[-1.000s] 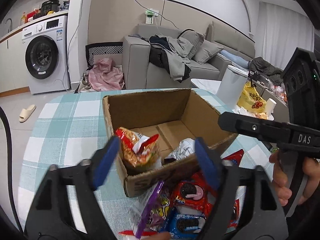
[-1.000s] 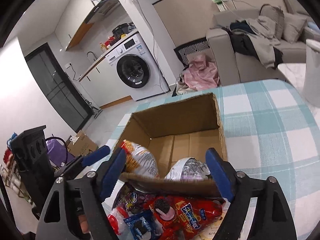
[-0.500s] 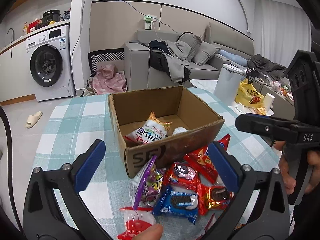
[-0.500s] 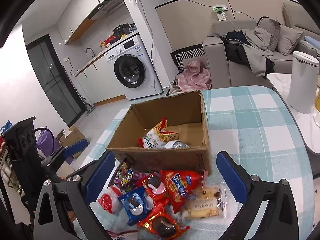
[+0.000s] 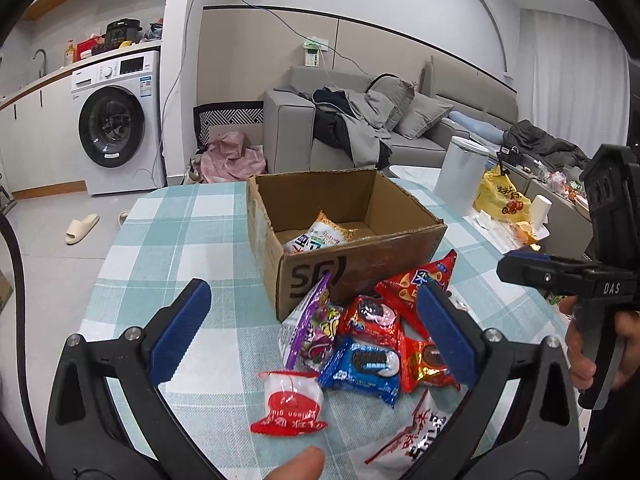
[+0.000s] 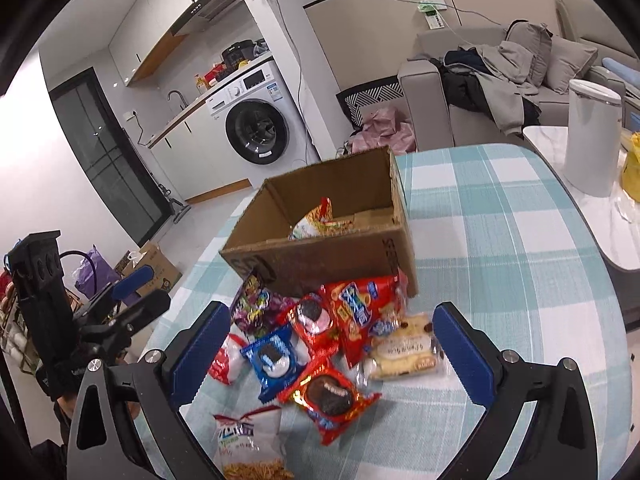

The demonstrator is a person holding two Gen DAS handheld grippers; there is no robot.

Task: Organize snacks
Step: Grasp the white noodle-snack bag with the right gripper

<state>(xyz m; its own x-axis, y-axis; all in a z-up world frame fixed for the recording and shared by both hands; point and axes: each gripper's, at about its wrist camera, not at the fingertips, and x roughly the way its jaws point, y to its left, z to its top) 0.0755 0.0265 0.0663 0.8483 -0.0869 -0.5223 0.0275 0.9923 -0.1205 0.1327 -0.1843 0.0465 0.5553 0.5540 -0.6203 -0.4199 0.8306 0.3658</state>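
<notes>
A cardboard box (image 5: pixel 362 266) (image 6: pixel 320 256) stands on the checked tablecloth with a white snack bag (image 5: pixel 320 234) (image 6: pixel 320 222) inside. A heap of snack packets lies in front of it: a blue Oreo pack (image 5: pixel 364 366) (image 6: pixel 274 358), red Oreo packs (image 5: pixel 372 316) (image 6: pixel 330 398), a purple candy bag (image 5: pixel 310 326) (image 6: pixel 256 306), a red triangular bag (image 5: pixel 420 284) (image 6: pixel 362 312) and a cake pack (image 6: pixel 404 354). My left gripper (image 5: pixel 312 328) is open and empty above the heap. My right gripper (image 6: pixel 330 356) is open and empty over the heap.
The right gripper's body (image 5: pixel 576 272) shows at the right of the left wrist view; the left one (image 6: pixel 100 308) at the left of the right wrist view. A white bin (image 6: pixel 592 136), a yellow bag (image 5: pixel 502 198), a sofa (image 5: pixel 360 128) and a washing machine (image 5: pixel 116 128) stand beyond the table.
Both grippers have let go of their snack bags into the box, opened wide and pulled back and up from the box to above the heap.
</notes>
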